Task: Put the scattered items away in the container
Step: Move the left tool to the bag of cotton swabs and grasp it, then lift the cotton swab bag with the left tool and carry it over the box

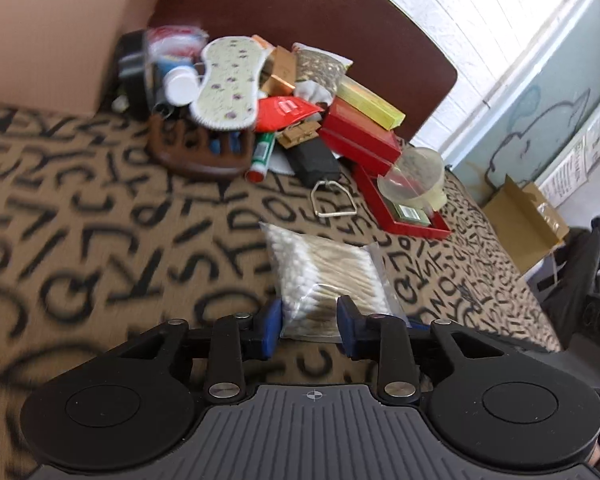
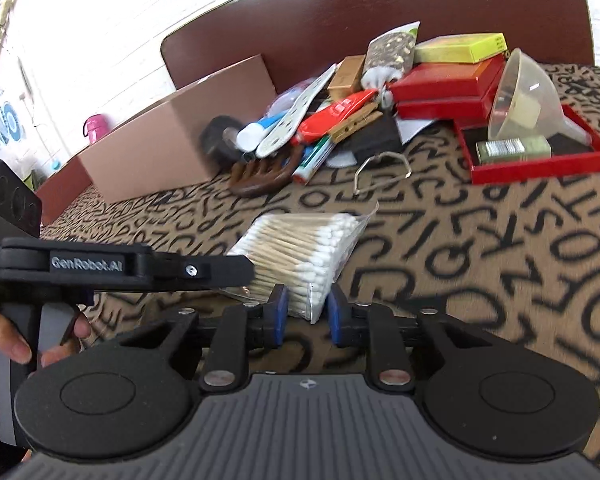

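The swab bag point(image 1: 324, 276) is seen lying flat on the lettered cloth point(image 1: 100, 240), its near end reaching between the blue pads of both grippers. In the left wrist view, the left gripper point(image 1: 309, 320) is held with its fingers point(image 1: 271, 320) spread, one on each side of the bag's near edge; whether the pads touch the plastic cannot be told. In the right wrist view, the right gripper point(image 2: 307, 312) is likewise spread, with a corner of the bag point(image 2: 300, 256) lying between its fingers point(image 2: 279, 308), and contact cannot be told there either. The left gripper's black body point(image 2: 100, 268) is seen to the left of the right fingers, gripped by a hand point(image 2: 4, 344), its tip reaching over the bag's left edge.

Beyond the fingertips, past the bag, a wire clip point(image 1: 334, 200) lies alone on the cloth. Further ahead a pile is heaped: a brown comb point(image 1: 204, 152), a floral pad point(image 1: 228, 80), red boxes point(image 1: 360, 136), a yellow box point(image 1: 368, 102) and a clear bowl point(image 1: 416, 176) resting in a red tray point(image 1: 404, 220). The cardboard box point(image 1: 52, 32) stands ahead and left of the left fingers, beside the pile.
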`<state>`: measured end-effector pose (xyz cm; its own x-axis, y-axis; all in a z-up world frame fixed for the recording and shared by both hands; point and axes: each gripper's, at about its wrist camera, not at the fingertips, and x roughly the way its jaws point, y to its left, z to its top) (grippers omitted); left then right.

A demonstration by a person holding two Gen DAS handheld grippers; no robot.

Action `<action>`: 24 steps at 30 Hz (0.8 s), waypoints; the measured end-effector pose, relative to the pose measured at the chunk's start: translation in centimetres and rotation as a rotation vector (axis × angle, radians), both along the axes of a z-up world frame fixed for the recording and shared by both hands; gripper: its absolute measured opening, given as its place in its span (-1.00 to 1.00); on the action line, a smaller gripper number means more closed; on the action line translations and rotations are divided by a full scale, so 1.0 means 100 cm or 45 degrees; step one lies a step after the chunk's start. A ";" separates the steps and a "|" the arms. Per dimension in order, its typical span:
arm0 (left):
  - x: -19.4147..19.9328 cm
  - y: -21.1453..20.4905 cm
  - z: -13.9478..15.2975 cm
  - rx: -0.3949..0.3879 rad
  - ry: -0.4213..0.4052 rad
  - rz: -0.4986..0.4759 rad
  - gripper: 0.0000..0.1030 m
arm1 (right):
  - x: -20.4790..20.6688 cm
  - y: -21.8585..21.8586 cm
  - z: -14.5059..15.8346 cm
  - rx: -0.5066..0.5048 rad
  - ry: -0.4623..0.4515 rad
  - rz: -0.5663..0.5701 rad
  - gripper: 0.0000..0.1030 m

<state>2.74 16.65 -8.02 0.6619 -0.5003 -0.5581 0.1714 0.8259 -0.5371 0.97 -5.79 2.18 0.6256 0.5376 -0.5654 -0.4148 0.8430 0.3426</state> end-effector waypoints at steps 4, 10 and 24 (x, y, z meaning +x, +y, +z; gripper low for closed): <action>-0.001 0.003 0.004 0.007 -0.024 0.040 0.34 | -0.003 0.002 0.004 0.000 -0.010 -0.043 -0.48; 0.010 -0.005 0.005 0.019 -0.038 0.008 0.50 | 0.003 0.000 0.012 -0.017 -0.040 -0.090 -0.10; 0.019 -0.001 -0.008 -0.042 -0.004 -0.036 0.04 | 0.017 0.012 0.007 -0.021 -0.015 -0.053 -0.27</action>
<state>4.66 16.54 -8.77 0.6489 -0.5372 -0.5389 0.1963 0.8024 -0.5636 2.70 -4.55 2.86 0.6538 0.5016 -0.5665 -0.3831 0.8651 0.3239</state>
